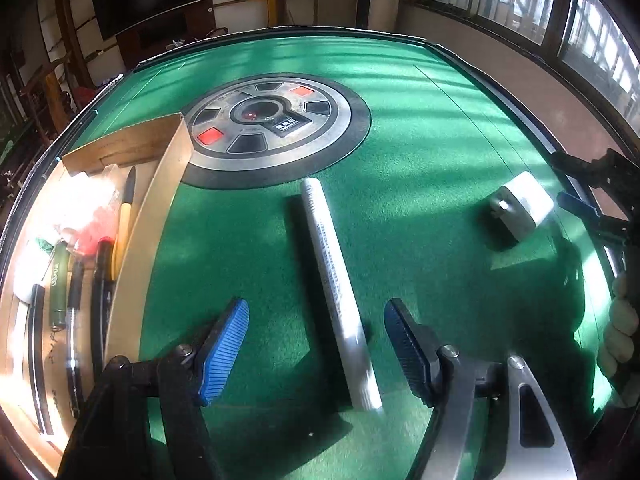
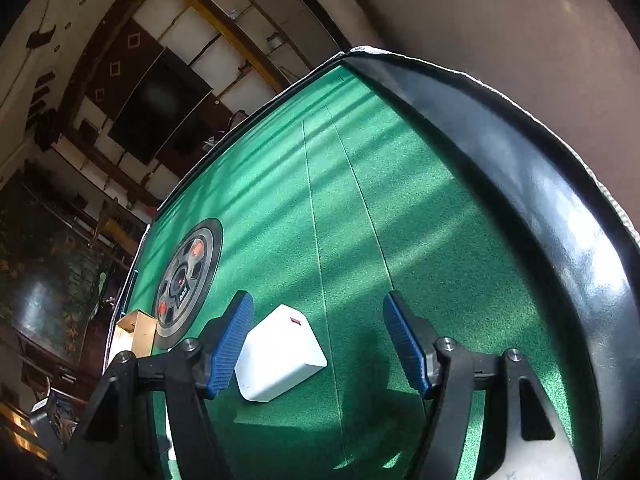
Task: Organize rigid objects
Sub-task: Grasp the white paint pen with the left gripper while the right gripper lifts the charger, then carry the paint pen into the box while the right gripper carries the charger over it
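A white tube (image 1: pixel 336 280) with printed text lies on the green felt table (image 1: pixel 420 128), running between the fingers of my open left gripper (image 1: pixel 316 348). A white charger block (image 1: pixel 522 210) lies at the right; it also shows in the right wrist view (image 2: pixel 280 354), just inside the left finger of my open right gripper (image 2: pixel 318 344). A cardboard box (image 1: pixel 148 216) at the left holds pens, a green tube and wrapped items. The right gripper shows in the left wrist view (image 1: pixel 600 196) at the far right, beside the charger.
A round dice console (image 1: pixel 276 120) with red buttons sits at the table's centre. A black padded rim (image 2: pixel 540 184) borders the table. A hand (image 1: pixel 622 320) is at the right edge. Shelves, a dark screen and windows stand beyond.
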`<action>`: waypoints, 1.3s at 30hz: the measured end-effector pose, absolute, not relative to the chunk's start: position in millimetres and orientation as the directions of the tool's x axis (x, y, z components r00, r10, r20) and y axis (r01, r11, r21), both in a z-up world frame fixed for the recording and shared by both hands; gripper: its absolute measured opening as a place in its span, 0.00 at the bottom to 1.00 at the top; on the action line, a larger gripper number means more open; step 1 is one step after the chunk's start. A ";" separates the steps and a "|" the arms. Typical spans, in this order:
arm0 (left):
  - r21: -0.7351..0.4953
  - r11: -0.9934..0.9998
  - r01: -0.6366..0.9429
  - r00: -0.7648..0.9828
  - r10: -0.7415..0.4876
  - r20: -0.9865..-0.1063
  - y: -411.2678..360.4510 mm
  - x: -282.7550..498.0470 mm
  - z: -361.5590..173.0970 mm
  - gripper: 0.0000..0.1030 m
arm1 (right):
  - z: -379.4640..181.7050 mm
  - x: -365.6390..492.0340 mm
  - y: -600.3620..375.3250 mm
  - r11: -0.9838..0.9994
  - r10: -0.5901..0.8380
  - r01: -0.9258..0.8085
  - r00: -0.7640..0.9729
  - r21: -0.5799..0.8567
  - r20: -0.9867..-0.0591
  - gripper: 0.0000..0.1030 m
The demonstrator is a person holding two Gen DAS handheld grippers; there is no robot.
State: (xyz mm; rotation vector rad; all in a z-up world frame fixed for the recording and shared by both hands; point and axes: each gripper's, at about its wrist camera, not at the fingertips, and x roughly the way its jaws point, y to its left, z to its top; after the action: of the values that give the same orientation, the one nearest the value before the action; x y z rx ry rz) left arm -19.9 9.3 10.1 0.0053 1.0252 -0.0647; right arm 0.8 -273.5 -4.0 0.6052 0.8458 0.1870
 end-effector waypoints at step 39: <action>-0.022 0.991 0.130 0.672 -0.105 -0.733 46.9 -83.6 60.5 0.13 | -6.9 -1.6 -165.4 0.971 0.229 -0.196 0.588 0.138 -0.776 0.70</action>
State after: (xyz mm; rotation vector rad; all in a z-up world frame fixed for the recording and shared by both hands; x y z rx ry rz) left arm -83.6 46.9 60.5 0.0329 0.8228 -0.1323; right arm -1.6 -165.4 -6.9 0.0393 0.9090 0.2479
